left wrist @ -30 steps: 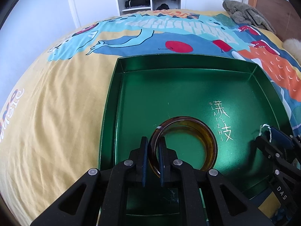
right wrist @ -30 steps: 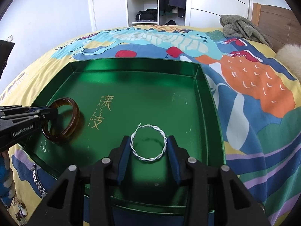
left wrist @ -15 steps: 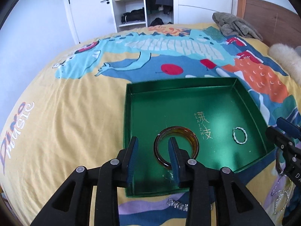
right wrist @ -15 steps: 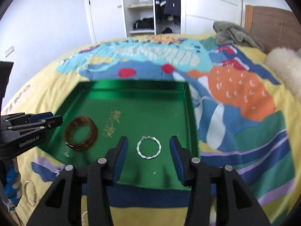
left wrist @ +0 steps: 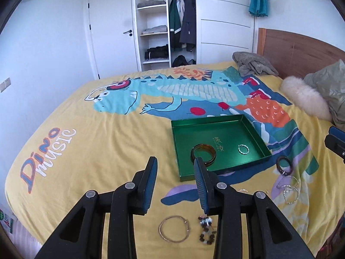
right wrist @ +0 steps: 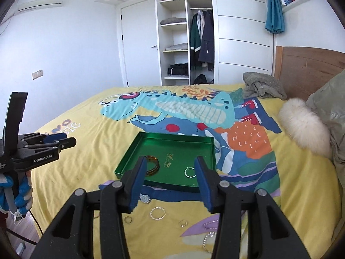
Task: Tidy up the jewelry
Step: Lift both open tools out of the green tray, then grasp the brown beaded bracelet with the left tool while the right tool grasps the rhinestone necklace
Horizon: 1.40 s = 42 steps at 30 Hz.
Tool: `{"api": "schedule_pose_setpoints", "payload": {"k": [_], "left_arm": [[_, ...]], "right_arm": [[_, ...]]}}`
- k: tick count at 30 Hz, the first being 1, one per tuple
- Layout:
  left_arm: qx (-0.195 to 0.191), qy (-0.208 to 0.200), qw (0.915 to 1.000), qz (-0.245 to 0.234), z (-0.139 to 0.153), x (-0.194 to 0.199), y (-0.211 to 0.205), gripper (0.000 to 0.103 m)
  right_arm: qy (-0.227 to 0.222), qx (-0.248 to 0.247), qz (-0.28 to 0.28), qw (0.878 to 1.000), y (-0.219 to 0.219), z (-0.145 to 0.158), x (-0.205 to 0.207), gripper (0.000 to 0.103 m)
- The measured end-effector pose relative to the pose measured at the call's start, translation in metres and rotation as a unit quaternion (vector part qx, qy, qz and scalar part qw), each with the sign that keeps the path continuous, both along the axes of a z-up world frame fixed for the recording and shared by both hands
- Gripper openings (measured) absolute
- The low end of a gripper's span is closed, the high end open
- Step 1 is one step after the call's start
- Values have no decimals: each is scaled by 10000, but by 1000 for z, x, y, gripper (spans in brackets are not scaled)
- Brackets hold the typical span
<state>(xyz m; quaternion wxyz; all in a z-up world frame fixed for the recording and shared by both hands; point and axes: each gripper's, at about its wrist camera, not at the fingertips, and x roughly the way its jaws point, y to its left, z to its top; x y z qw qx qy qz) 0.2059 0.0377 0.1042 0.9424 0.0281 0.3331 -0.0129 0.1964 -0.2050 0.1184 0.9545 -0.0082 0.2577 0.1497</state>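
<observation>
Two pieces are being held by the green tray [left wrist: 256, 137] on the bedspread [left wrist: 90, 151]: an amber bangle [left wrist: 203, 153] at 9 o'clock of the gold lettering, a silver ring [left wrist: 243, 149] at 3 o'clock. Both grippers are being carried above the bed with nothing between their fingers: left gripper [left wrist: 175, 180] spread apart, right gripper [right wrist: 170, 181] likewise. Loose jewelry [right wrist: 158, 213] is lying at 6 o'clock of the tray, outside it.

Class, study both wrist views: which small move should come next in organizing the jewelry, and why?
Probably lower the open, empty left gripper onto the thin gold bangle on the bedspread just below it. The green tray holds only the amber bangle and twisted silver ring; other pieces remain outside.
</observation>
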Motion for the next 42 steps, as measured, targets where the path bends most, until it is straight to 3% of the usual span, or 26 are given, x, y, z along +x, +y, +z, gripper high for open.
{"api": "schedule_pose_setpoints", "payload": {"k": [8, 17, 33, 42], "left_arm": [[-88, -34, 9995, -302, -12, -71, 4, 35], [-534, 305, 9965, -566, -63, -90, 4, 35], [-534, 1223, 9877, -809, -166, -35, -30, 35], [-555, 1481, 9844, -767, -192, 2, -36, 35]], "right_arm": [[-302, 8, 113, 9995, -8, 17, -86, 44], [-111, -14, -231, 9997, -48, -18, -125, 44], [725, 336, -486, 9956, -88, -111, -80, 44], [1100, 492, -536, 9913, -105, -151, -50, 44]]}}
